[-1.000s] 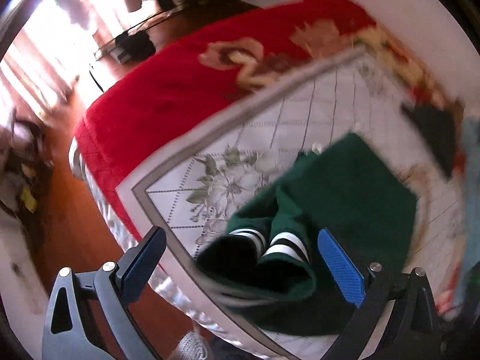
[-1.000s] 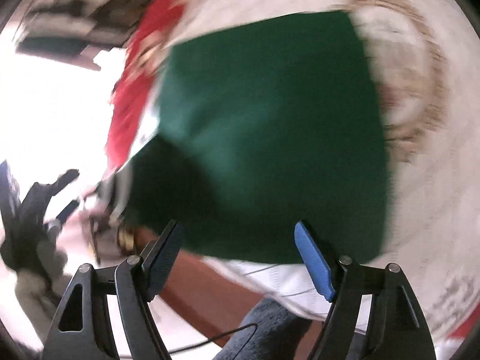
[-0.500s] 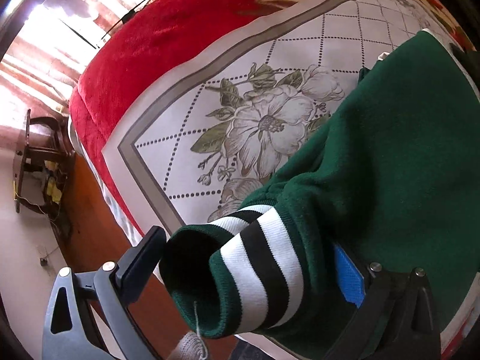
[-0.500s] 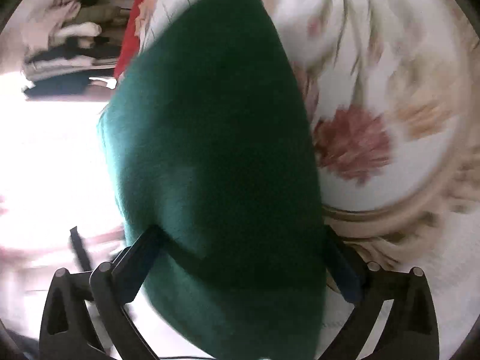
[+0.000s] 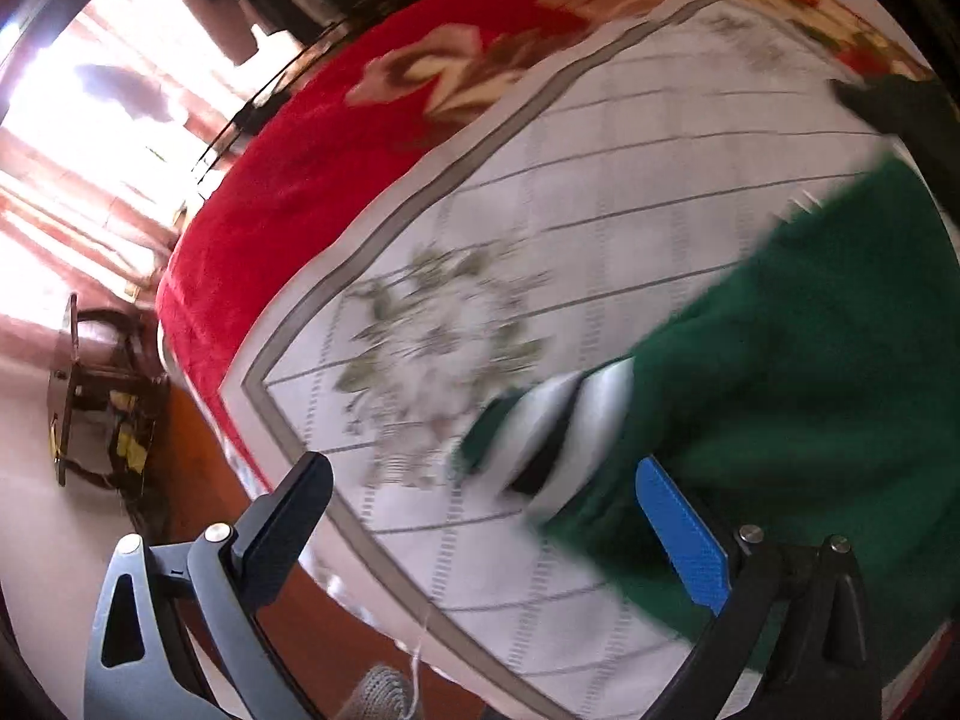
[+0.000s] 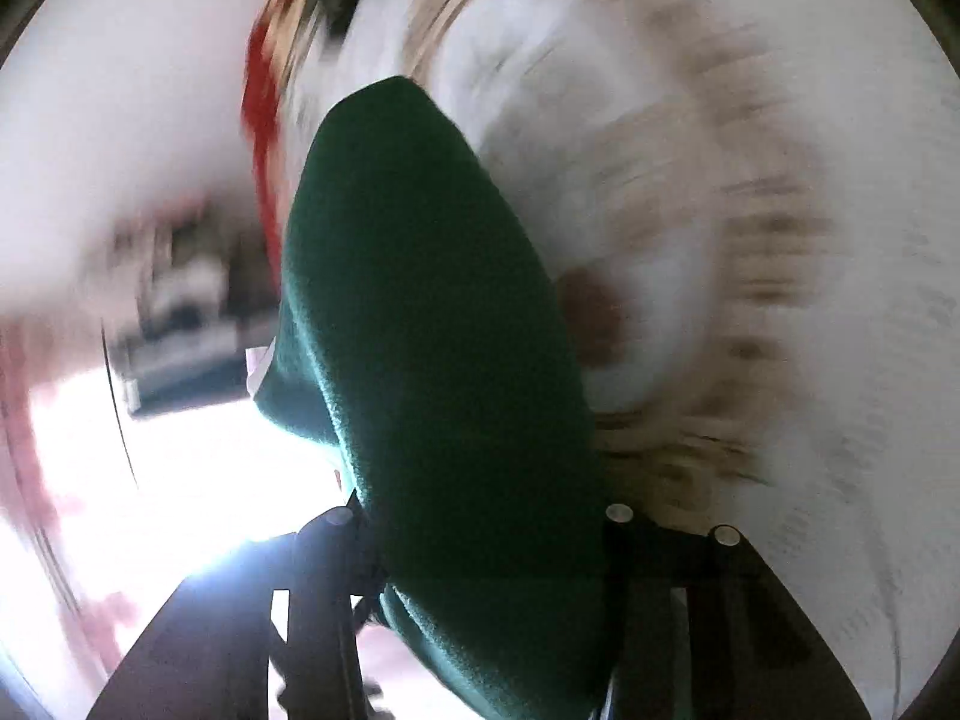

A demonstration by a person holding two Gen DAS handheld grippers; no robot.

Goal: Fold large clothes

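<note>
Right hand-held gripper [image 6: 480,546] has just closed, clamping the green sweater [image 6: 432,312]; left hand-held gripper [image 5: 480,516] gapes empty.

A home bedroom: a bed [image 5: 600,192] with a floral sheet over a red blanket [image 5: 312,180]; beside the bed, a wooden chair [image 5: 90,396] on the floor.

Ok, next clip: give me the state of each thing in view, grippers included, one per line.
green sweater: lying partly folded on the bed, one edge in the right gripper
striped cuff: resting on the sheet, ahead of the open left fingers, not gripped
left gripper: open, empty
right gripper: has just been closing, clamped on sweater fabric
white sheet: spread flat over the red blanket
</note>
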